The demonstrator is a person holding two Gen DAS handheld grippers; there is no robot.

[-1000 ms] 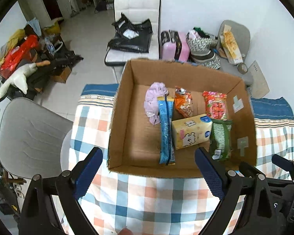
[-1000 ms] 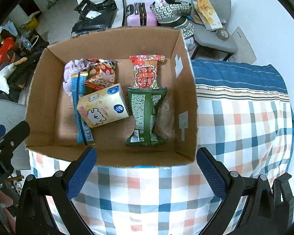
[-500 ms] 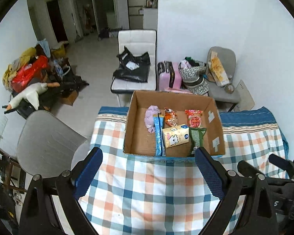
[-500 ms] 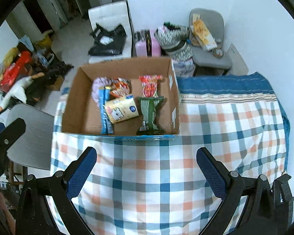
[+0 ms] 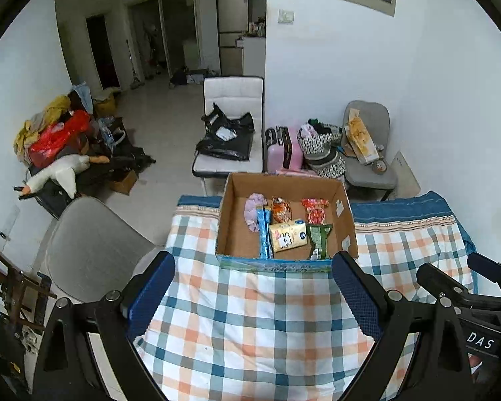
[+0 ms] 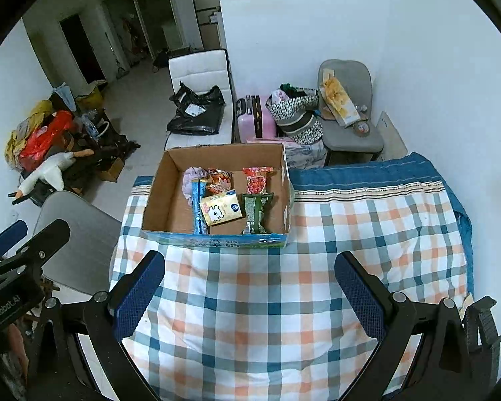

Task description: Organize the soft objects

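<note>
Left wrist: cardboard box [image 5: 285, 260] farther, perhaps higher vantage.

snack packets [image 6: 230, 197] | lying flat | inside open cardboard box [image 6: 160, 197]

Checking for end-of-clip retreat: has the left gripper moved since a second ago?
Yes. The left gripper has pulled back and up from the cardboard box, which now looks far smaller and sits beyond its fingertips.

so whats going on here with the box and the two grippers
A person holds the left gripper and the right gripper, both open and empty, above the checked tablecloth. The cardboard box on the table already holds the soft items: snack packets, a tissue pack and a purple cloth. Nothing is being gripped.
</note>
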